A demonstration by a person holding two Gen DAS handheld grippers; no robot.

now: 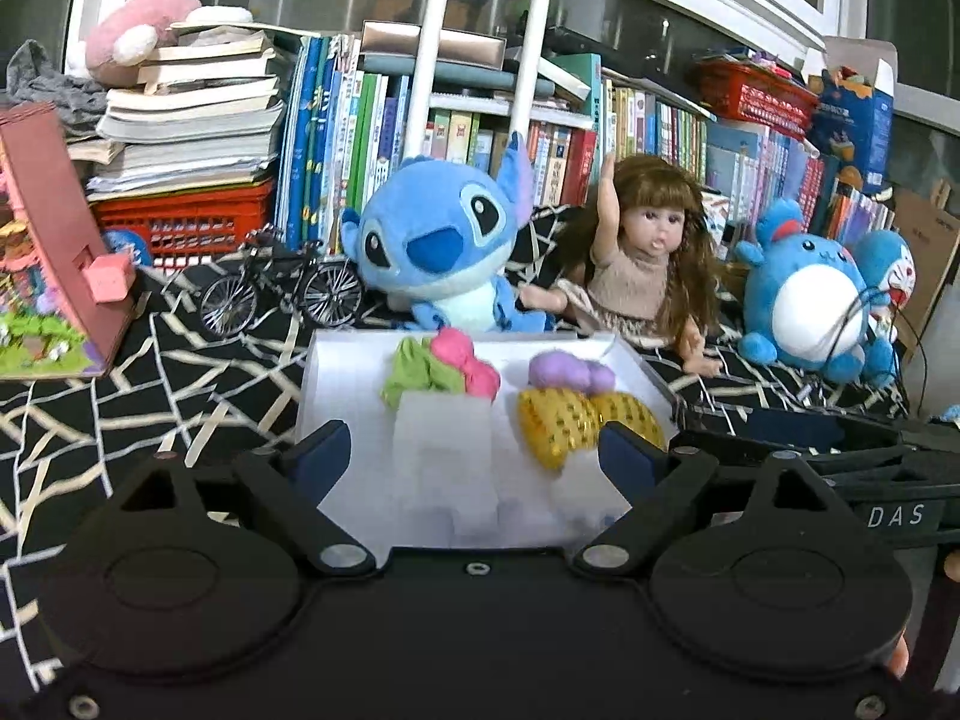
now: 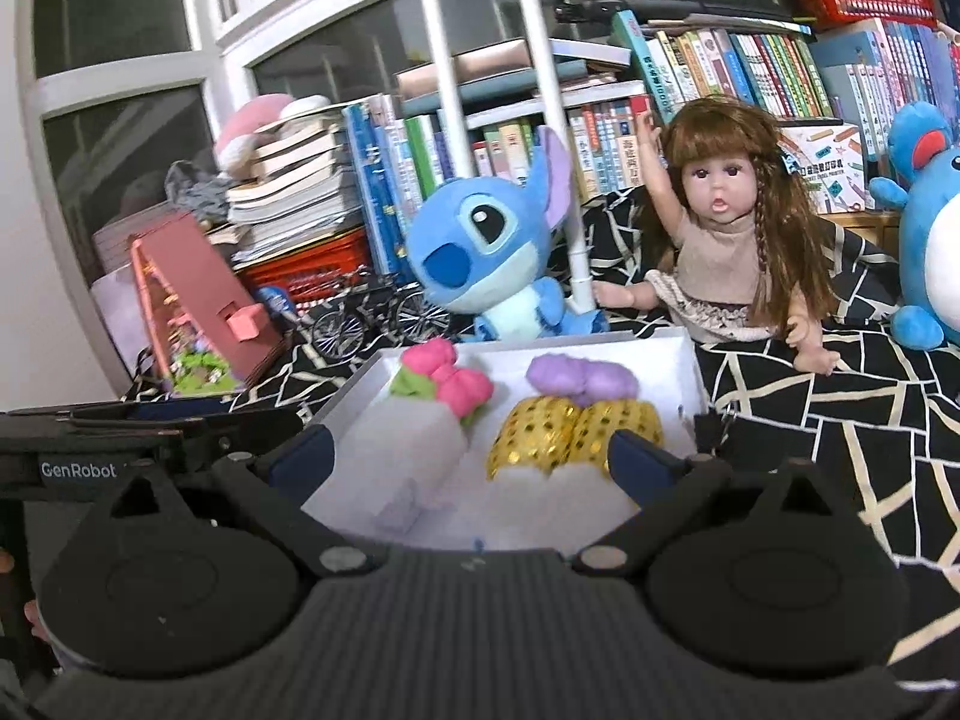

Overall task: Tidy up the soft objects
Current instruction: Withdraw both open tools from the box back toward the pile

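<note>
Rolls of soft cloth sit sorted in a white box (image 1: 336, 372): pink roll (image 1: 465, 363) and gold roll (image 1: 564, 426) lie just ahead of both grippers' fingers. Left gripper (image 1: 474, 450) and right gripper (image 2: 474, 459) hover open, holding nothing, seemingly poised to straighten them.
</note>
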